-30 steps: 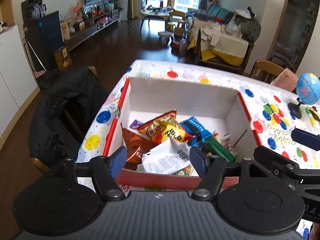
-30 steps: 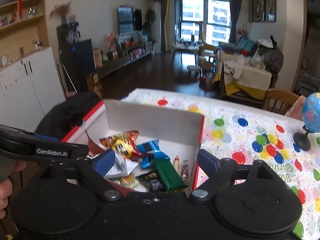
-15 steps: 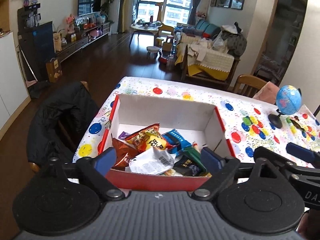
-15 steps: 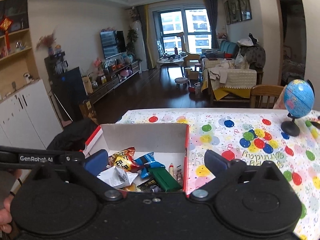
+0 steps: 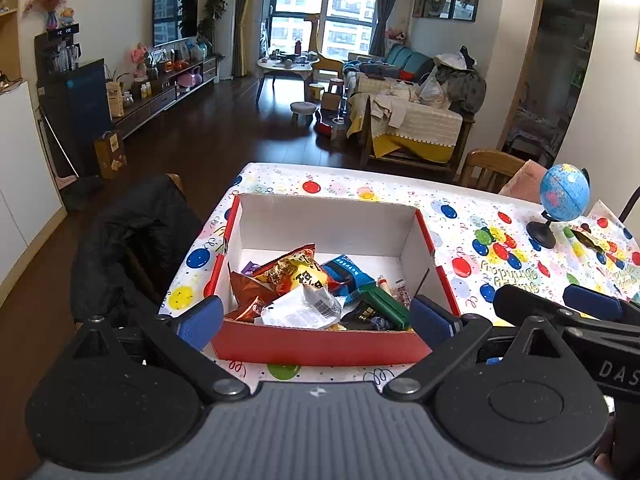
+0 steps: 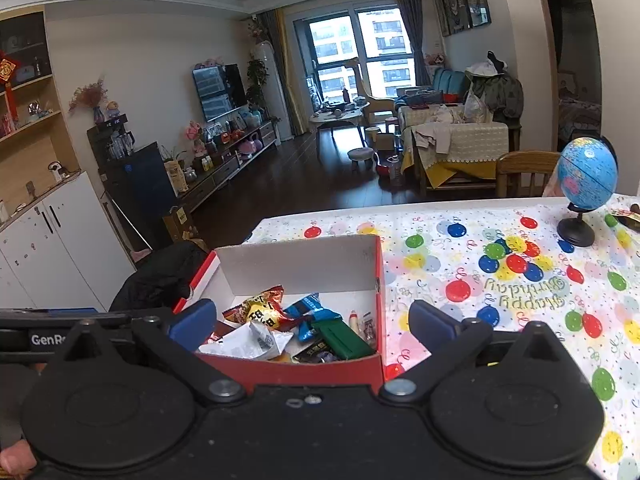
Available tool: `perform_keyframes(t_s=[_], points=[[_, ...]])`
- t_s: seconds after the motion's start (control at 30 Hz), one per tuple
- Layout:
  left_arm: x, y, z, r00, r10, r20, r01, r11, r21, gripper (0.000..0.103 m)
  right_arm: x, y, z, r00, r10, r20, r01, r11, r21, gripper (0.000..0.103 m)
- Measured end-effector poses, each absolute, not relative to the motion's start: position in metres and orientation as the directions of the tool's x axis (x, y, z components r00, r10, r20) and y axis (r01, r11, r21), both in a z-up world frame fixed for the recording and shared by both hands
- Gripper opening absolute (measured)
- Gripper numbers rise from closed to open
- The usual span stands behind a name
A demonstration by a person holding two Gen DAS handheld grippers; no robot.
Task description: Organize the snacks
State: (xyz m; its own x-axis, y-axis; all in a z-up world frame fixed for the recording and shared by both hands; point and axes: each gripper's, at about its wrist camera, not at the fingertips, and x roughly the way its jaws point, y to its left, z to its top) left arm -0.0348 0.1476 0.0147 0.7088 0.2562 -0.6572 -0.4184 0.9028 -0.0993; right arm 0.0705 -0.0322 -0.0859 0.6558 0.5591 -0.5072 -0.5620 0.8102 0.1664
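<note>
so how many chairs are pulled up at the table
2 in view. One at the table's left edge beside the red box, draped in a black jacket; one bare wooden chair at the far side near the globe. Others may sit outside the frame.

My left gripper (image 5: 318, 316) has a ribbed grey body with a small white mark, two round black discs, black linkage arms with silver screws, and blue pads (image 5: 200, 320). My right gripper (image 6: 312, 322) is all black, with the same discs, screws and blue pads. Its side, seen beside the left gripper, carries white letters "DAS"; the left's reads "GenR".
</note>
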Motion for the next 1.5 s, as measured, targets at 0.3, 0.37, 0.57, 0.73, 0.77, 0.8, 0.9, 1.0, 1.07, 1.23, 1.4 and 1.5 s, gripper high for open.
perform_keyframes(t_s=[0.3, 0.37, 0.57, 0.73, 0.77, 0.8, 0.9, 1.0, 1.07, 1.23, 1.4, 1.5], points=[[-0.045, 0.144, 0.023, 0.704, 0.303, -0.642, -0.461, 0.883, -0.089, 0.100, 0.063, -0.042, -0.084, 0.661, 0.556, -0.505, -0.549, 0.816, 0.180, 0.103], [-0.047, 0.144, 0.025, 0.703, 0.307, -0.641, -0.467, 0.879, -0.091, 0.100, 0.061, -0.044, -0.082, 0.670, 0.556, -0.492, -0.547, 0.818, 0.179, 0.103], [-0.048, 0.143, 0.026, 0.702, 0.310, -0.641, -0.471, 0.877, -0.091, 0.100, 0.061, -0.045, -0.081, 0.668, 0.556, -0.495, -0.546, 0.818, 0.183, 0.103], [-0.049, 0.141, 0.026, 0.702, 0.305, -0.644, -0.463, 0.882, -0.088, 0.100, 0.060, -0.047, -0.081, 0.666, 0.550, -0.504, -0.536, 0.823, 0.189, 0.103], [-0.049, 0.140, 0.027, 0.702, 0.303, -0.645, -0.461, 0.883, -0.087, 0.100, 0.059, -0.047, -0.080, 0.669, 0.547, -0.502, -0.534, 0.824, 0.186, 0.103], [-0.049, 0.139, 0.028, 0.703, 0.301, -0.644, -0.458, 0.885, -0.087, 0.100, 0.058, -0.047, -0.080, 0.671, 0.546, -0.501, -0.533, 0.825, 0.185, 0.103], [-0.051, 0.137, 0.030, 0.710, 0.300, -0.637, -0.452, 0.888, -0.086, 0.100, 0.056, -0.046, -0.079, 0.680, 0.540, -0.496, -0.529, 0.830, 0.179, 0.103], [-0.052, 0.137, 0.030, 0.714, 0.298, -0.634, -0.450, 0.888, -0.090, 0.100, 0.056, -0.045, -0.080, 0.683, 0.529, -0.503, -0.518, 0.837, 0.176, 0.103], [-0.052, 0.137, 0.030, 0.714, 0.297, -0.634, -0.450, 0.889, -0.090, 0.100, 0.056, -0.044, -0.079, 0.686, 0.526, -0.503, -0.515, 0.839, 0.176, 0.103], [-0.054, 0.137, 0.031, 0.719, 0.297, -0.629, -0.448, 0.889, -0.092, 0.100, 0.054, -0.043, -0.079, 0.693, 0.524, -0.495, -0.514, 0.841, 0.169, 0.103], [-0.056, 0.135, 0.033, 0.726, 0.294, -0.622, -0.444, 0.891, -0.097, 0.100, 0.052, -0.042, -0.078, 0.704, 0.515, -0.489, -0.507, 0.847, 0.161, 0.103], [-0.059, 0.133, 0.034, 0.732, 0.291, -0.616, -0.438, 0.893, -0.099, 0.100, 0.051, -0.043, -0.078, 0.709, 0.511, -0.487, -0.503, 0.850, 0.160, 0.103]])
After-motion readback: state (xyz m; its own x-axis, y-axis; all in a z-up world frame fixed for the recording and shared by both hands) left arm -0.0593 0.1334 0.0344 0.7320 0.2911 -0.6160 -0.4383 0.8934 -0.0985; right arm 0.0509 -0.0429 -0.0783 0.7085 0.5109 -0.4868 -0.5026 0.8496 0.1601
